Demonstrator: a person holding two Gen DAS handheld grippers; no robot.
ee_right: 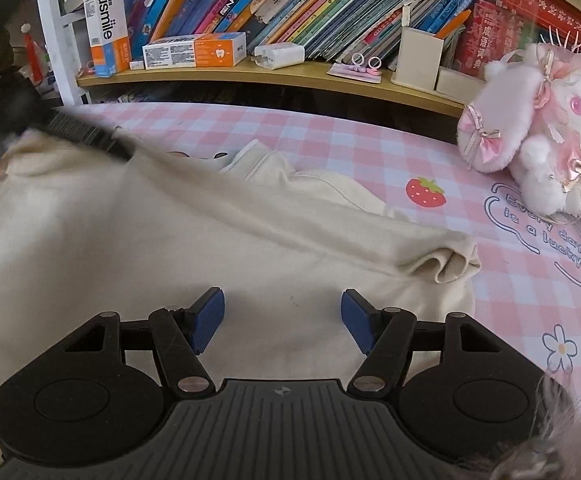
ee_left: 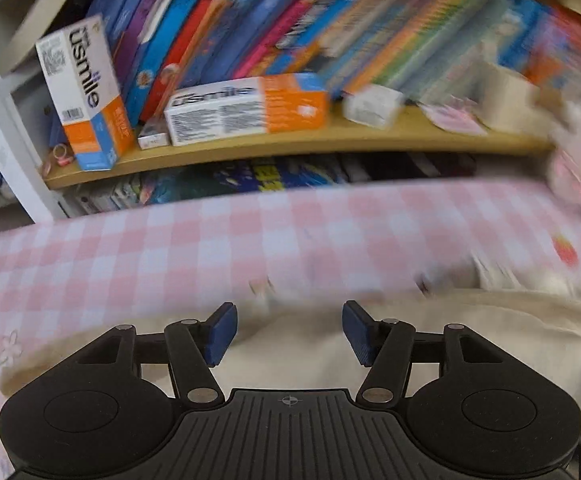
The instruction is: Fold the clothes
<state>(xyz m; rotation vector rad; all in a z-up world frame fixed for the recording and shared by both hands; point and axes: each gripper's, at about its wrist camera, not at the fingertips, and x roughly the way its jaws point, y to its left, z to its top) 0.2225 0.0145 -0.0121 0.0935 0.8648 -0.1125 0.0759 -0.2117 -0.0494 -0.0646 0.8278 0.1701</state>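
A pink-and-white checked cloth [ee_right: 330, 136] is spread over the work surface, printed with a strawberry [ee_right: 425, 192], a flower outline and looping script at its right side. Most of the near half of the cloth is covered by the task's thing, a cream garment [ee_right: 170, 240], which is laid out flat and crosswise. Its fabric is seen to be plain, soft and slightly fuzzy, with broad shallow creases running diagonally. At its far edge a ribbed band or collar [ee_right: 258, 160] is turned up and stitched seams are visible; at its right edge a corner is bunched into a small ruffled fold [ee_right: 450, 266]. A dark printed mark is partly seen at the lower left border of the right wrist view.

Behind the cloth a wooden shelf [ee_right: 250, 74] is packed with leaning books [ee_right: 290, 0]. A pink plush toy [ee_right: 530, 120] with ribbons is set at the cloth's right side. On the shelf two orange-and-white boxes are seen, one upright [ee_right: 106, 36] and one lying flat [ee_right: 194, 51], beside a white charger [ee_right: 280, 56].

The right gripper [ee_right: 282, 322] is held low over the garment with its blue-padded fingers spread wide and nothing between them. The left gripper [ee_left: 289, 334] is likewise spread apart and empty, above the garment's near-left part [ee_left: 290, 344]; the left wrist view is heavily blurred. A dark ribbed object [ee_right: 86, 136], blurred, is seen at the garment's far-left corner.
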